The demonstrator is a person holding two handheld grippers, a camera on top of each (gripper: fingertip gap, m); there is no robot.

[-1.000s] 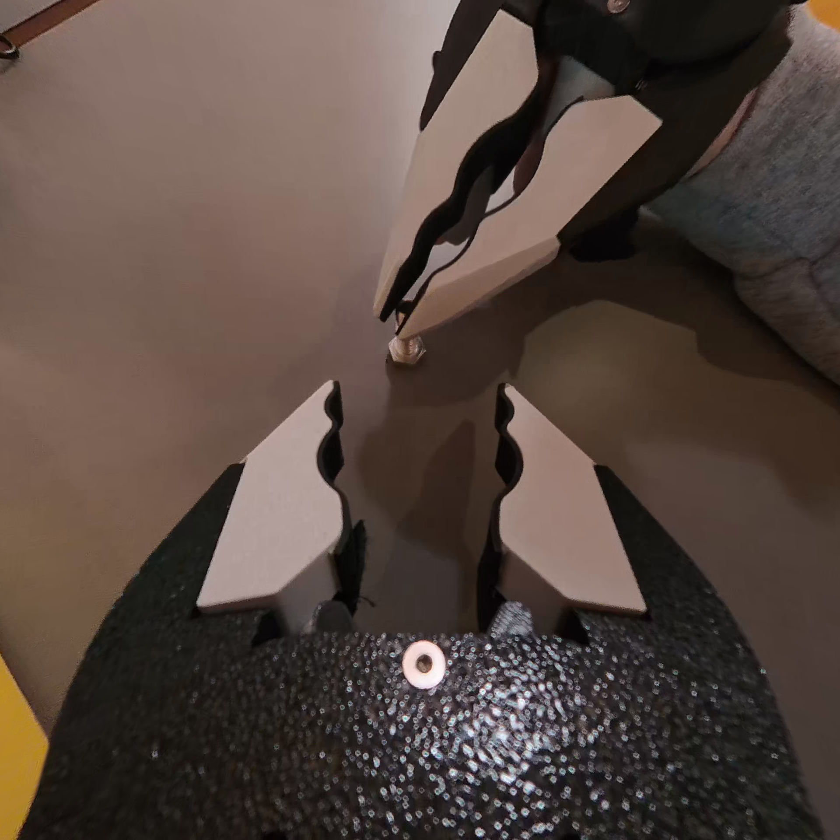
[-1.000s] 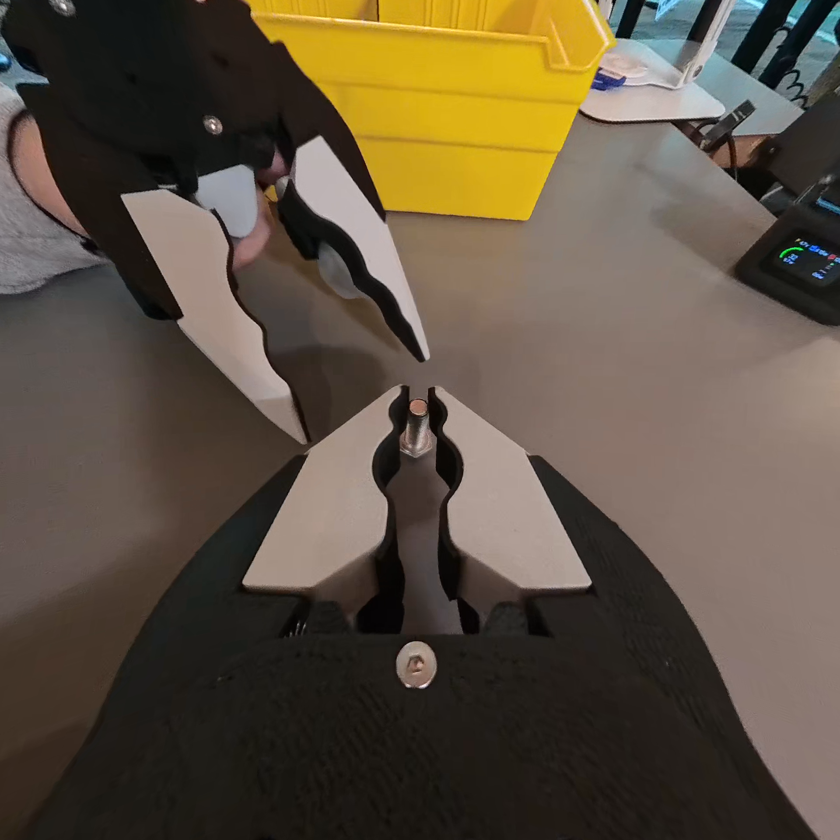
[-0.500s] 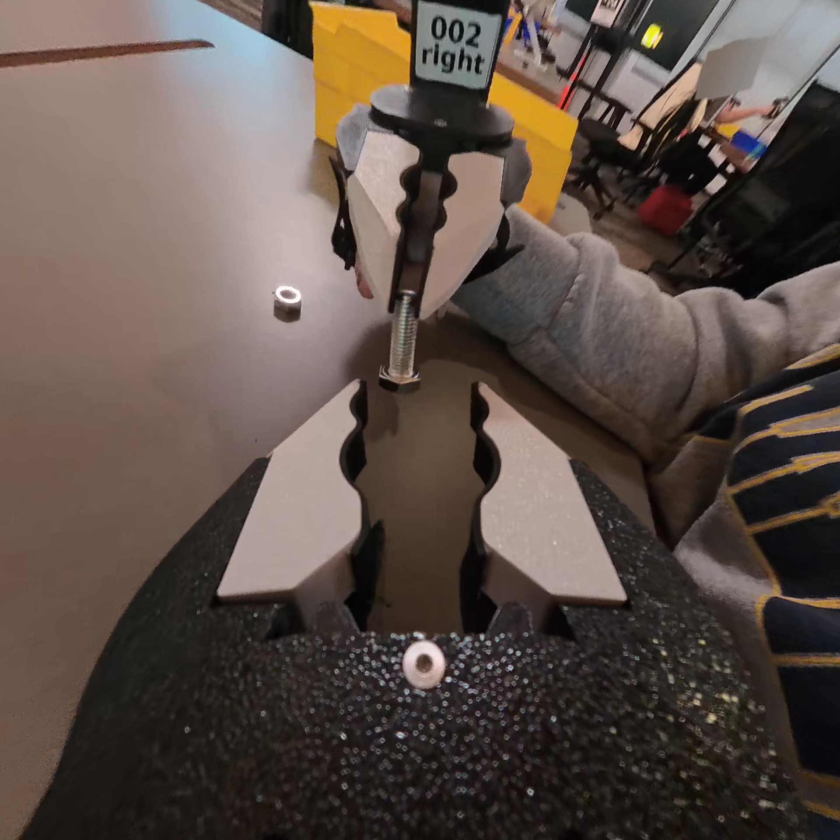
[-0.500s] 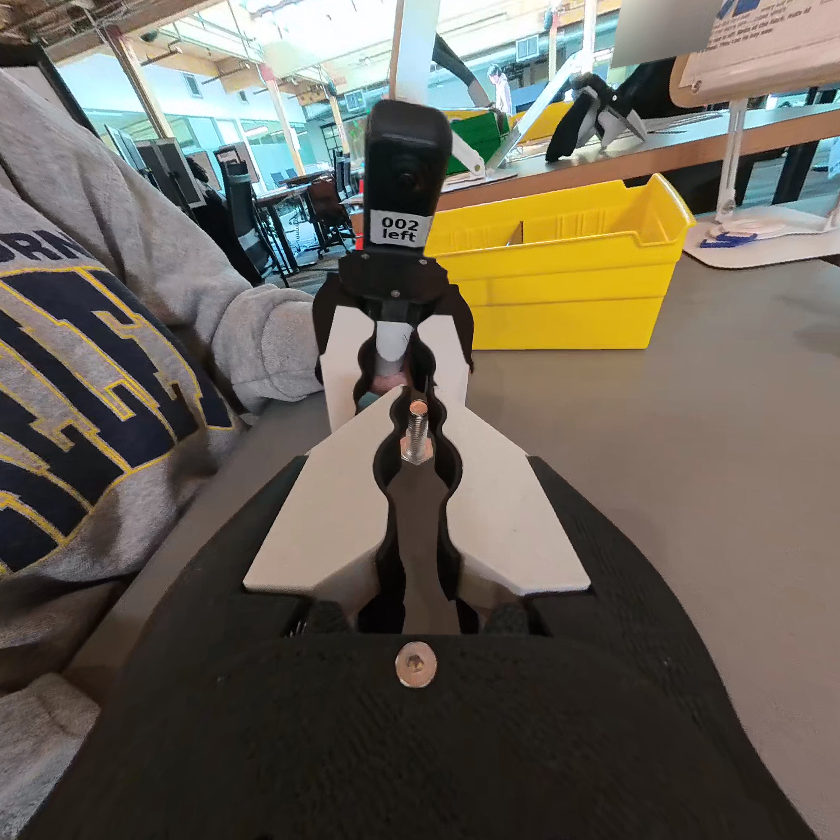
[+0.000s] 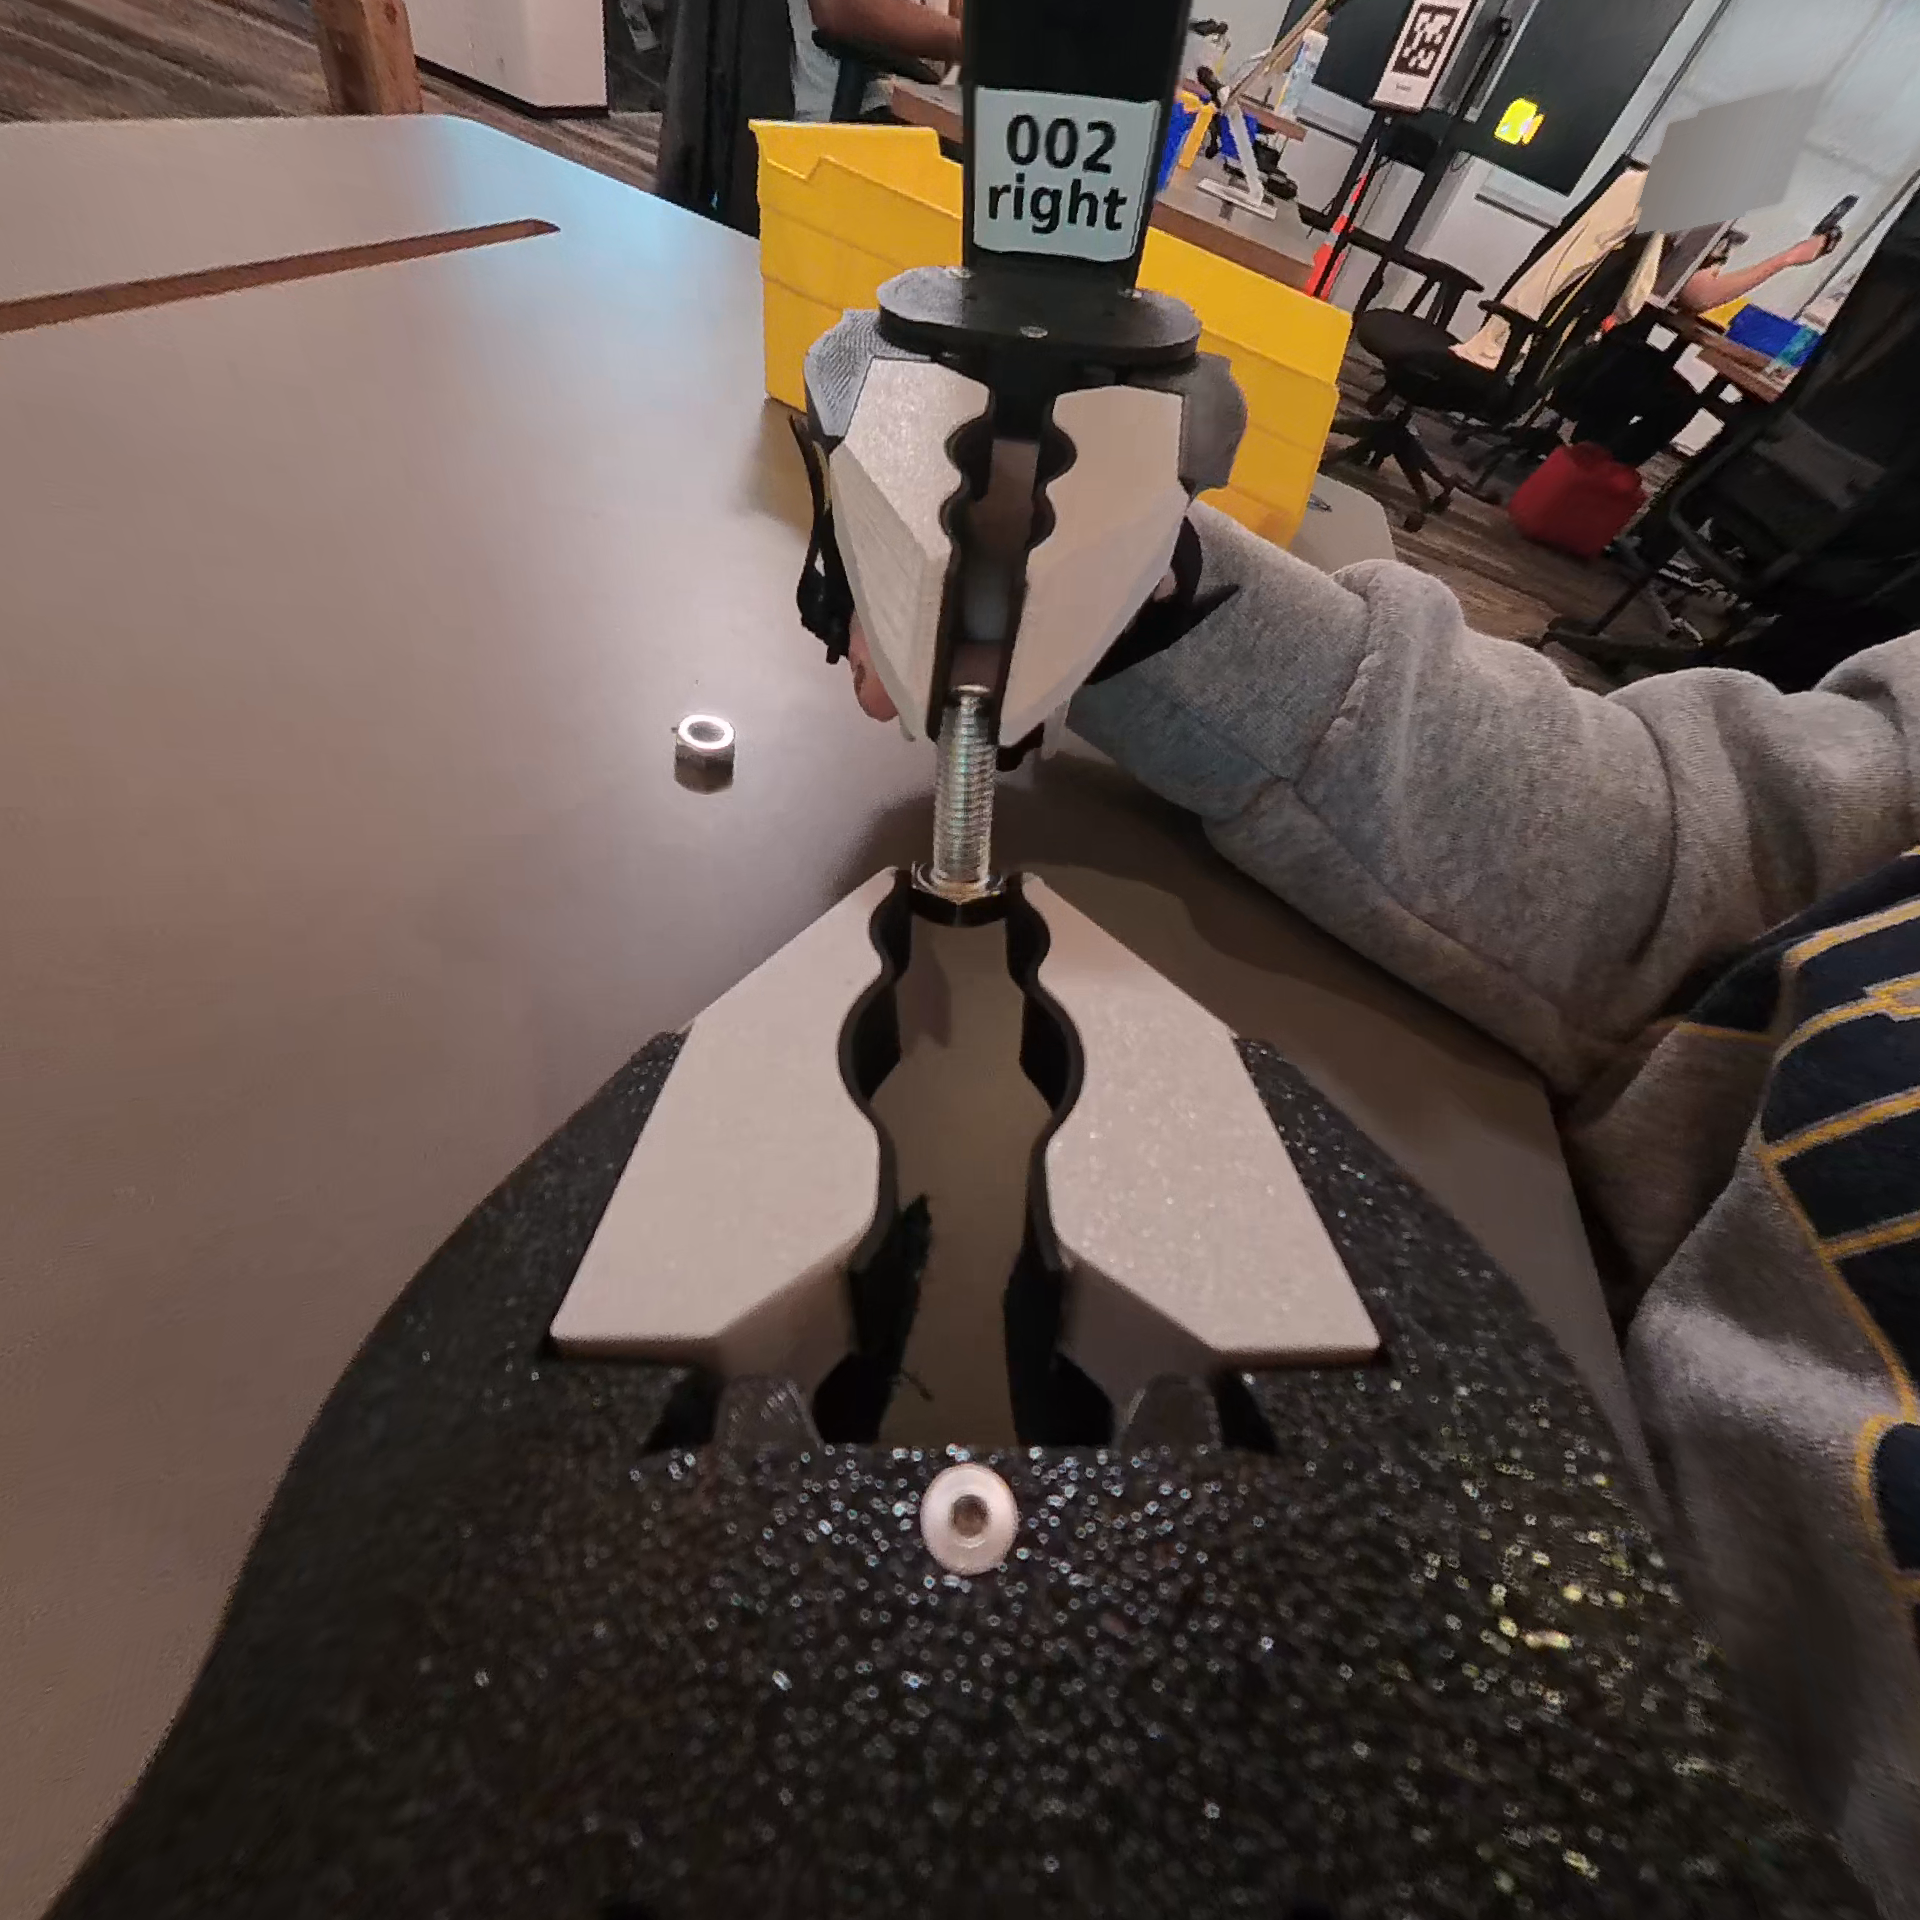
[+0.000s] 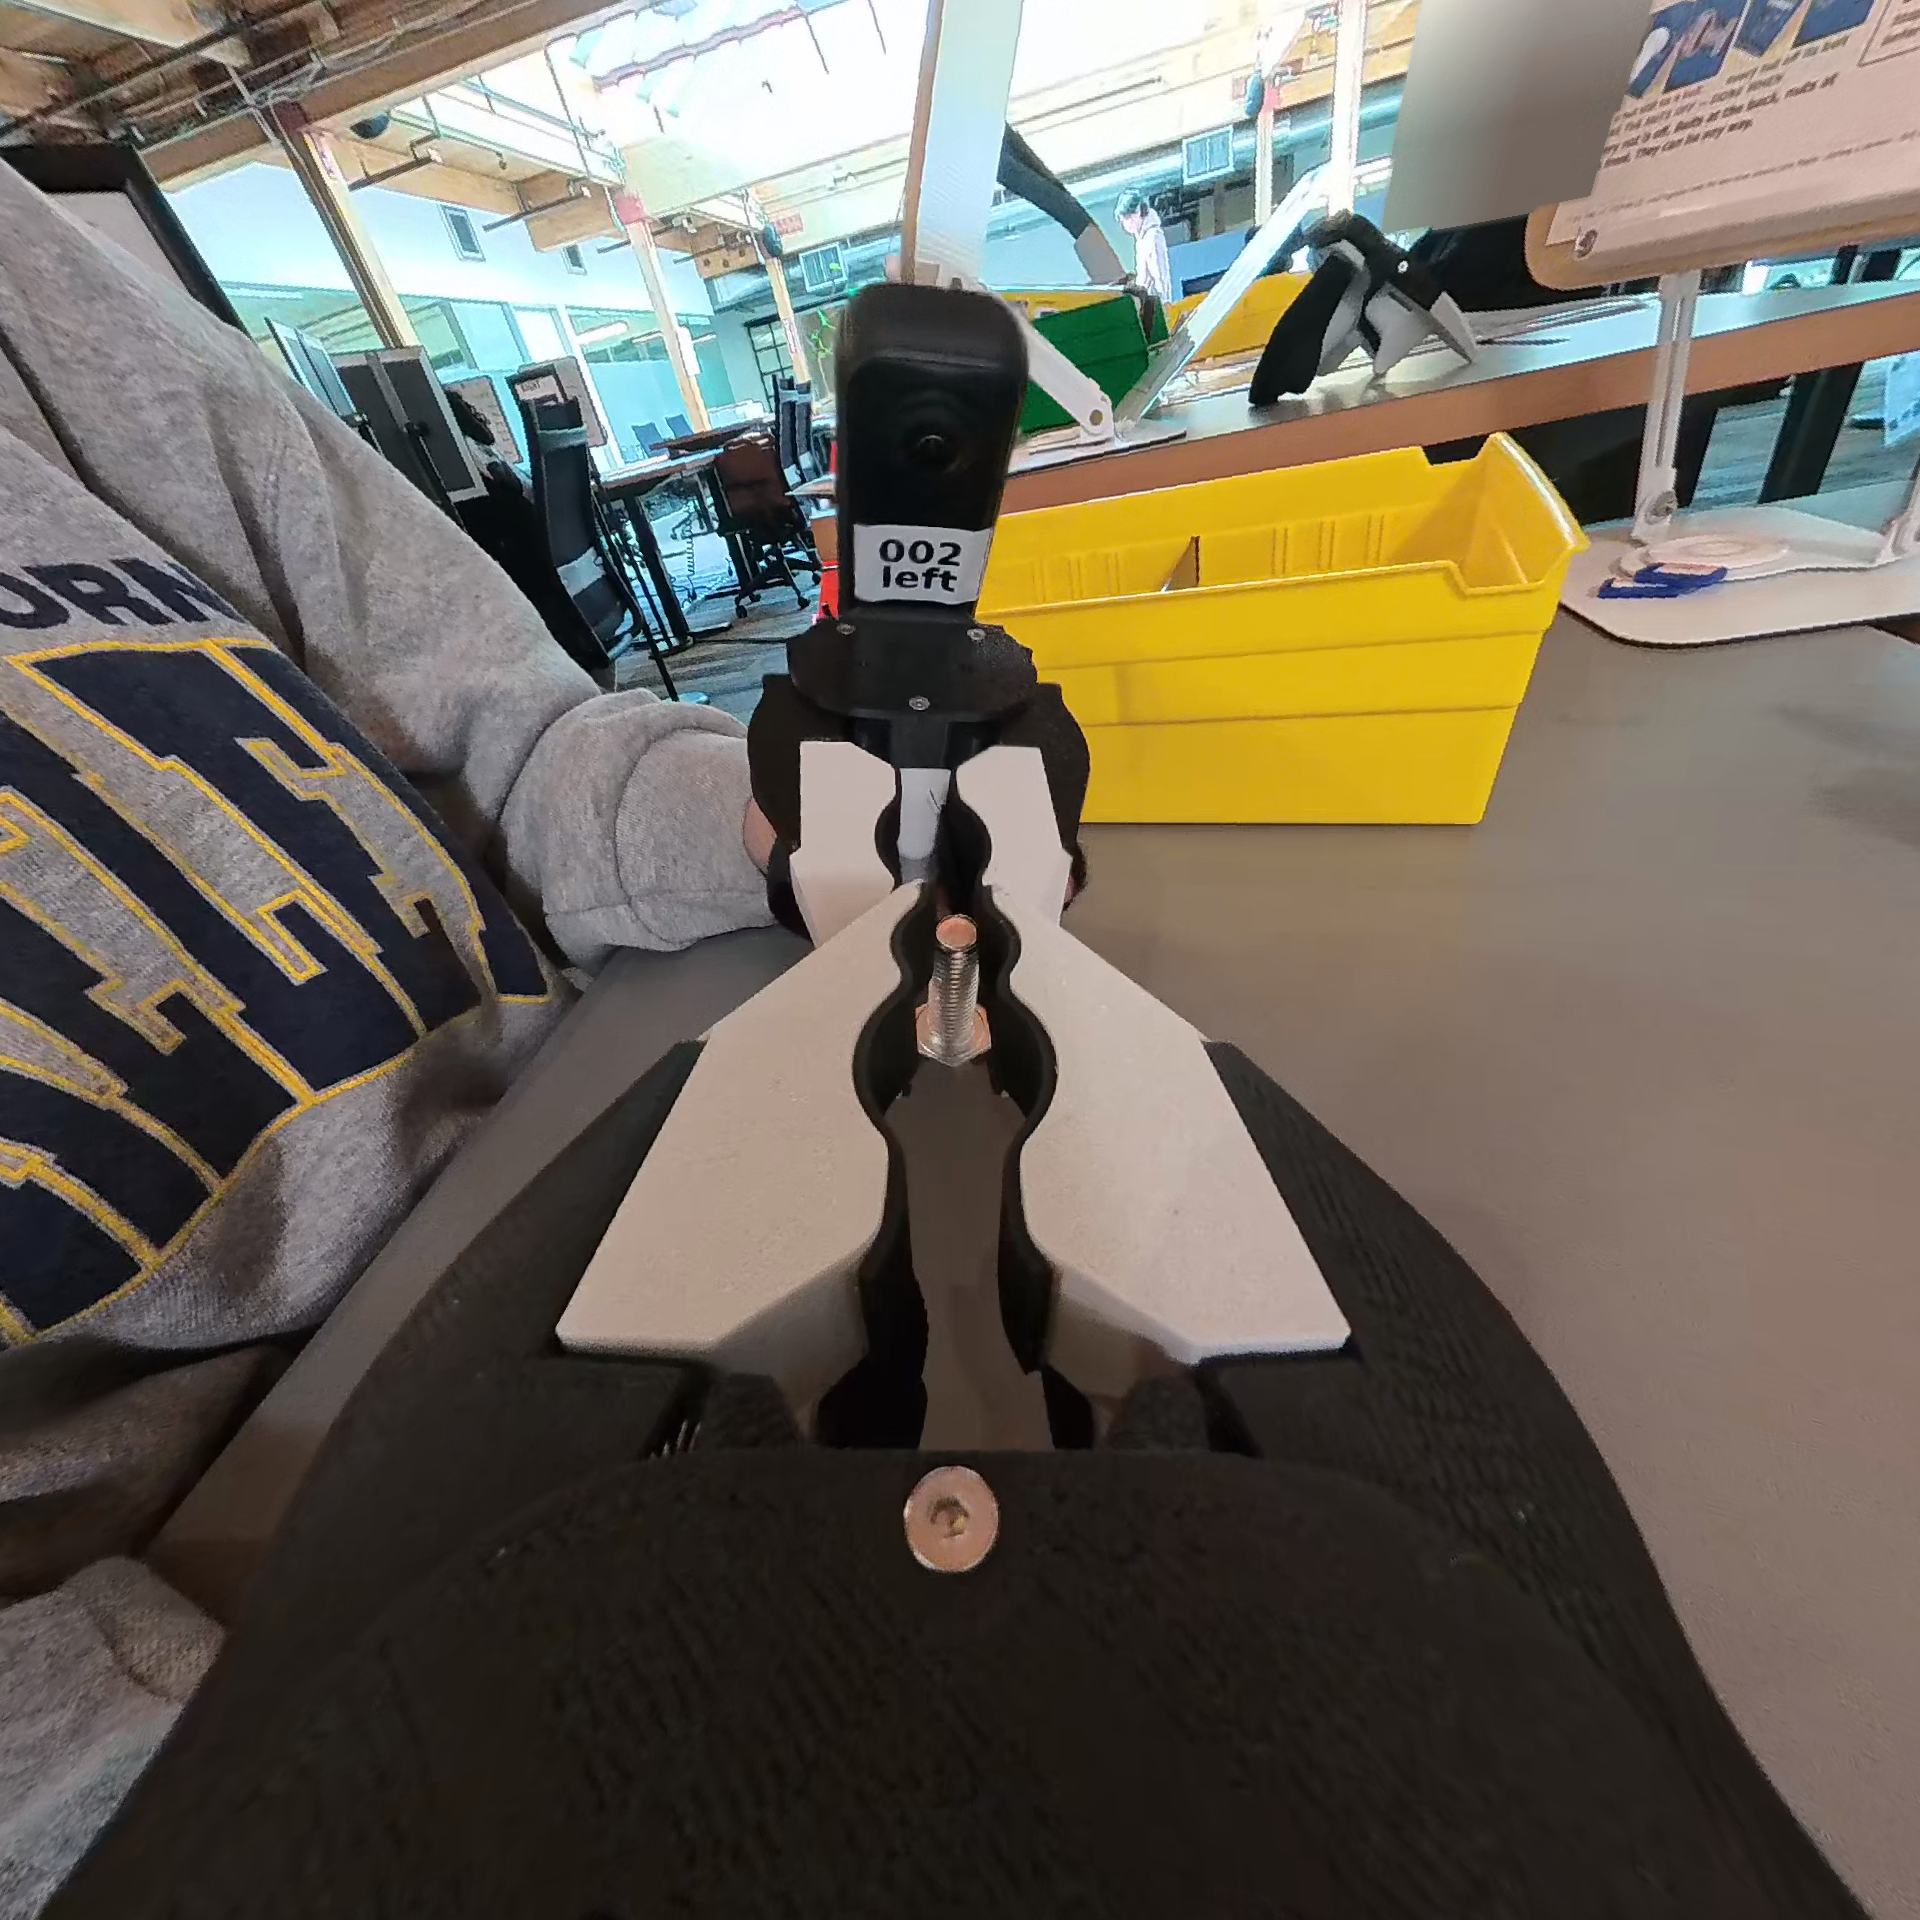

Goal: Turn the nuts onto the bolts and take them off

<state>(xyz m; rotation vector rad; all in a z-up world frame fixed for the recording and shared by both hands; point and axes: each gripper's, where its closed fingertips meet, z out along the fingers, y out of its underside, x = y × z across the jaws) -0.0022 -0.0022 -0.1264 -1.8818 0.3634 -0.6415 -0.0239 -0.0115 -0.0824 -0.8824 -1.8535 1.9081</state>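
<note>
A silver bolt (image 5: pixel 964 790) stands upright between the two grippers, which face each other. My right gripper (image 5: pixel 977 717) is shut on its threaded top end. In the right wrist view the bolt (image 6: pixel 951 987) shows through the gap of my right gripper (image 6: pixel 951 906), with its hex end lower down. My left gripper (image 5: pixel 961 896) is shut on the hex head (image 5: pixel 961 902) at the bolt's lower end, both fingertips touching it. The left gripper (image 6: pixel 935 842) shows just behind the right fingertips. A loose silver nut (image 5: pixel 704 736) lies on the table to the left.
A yellow bin (image 6: pixel 1278 675) stands on the grey table (image 6: pixel 1558 1039) behind the grippers and also shows in the left wrist view (image 5: pixel 831 239). A person's grey sleeves (image 5: pixel 1455 779) (image 6: pixel 582 821) lie along the near table edge. A white stand (image 6: pixel 1714 561) is at the far right. Spacing between my two grippers at the tips: around 4 cm.
My left jaws closed from wide open onto the bolt's hex head. Both grippers tipped from looking down at the table to nearly level. The right gripper kept its hold on the bolt.
</note>
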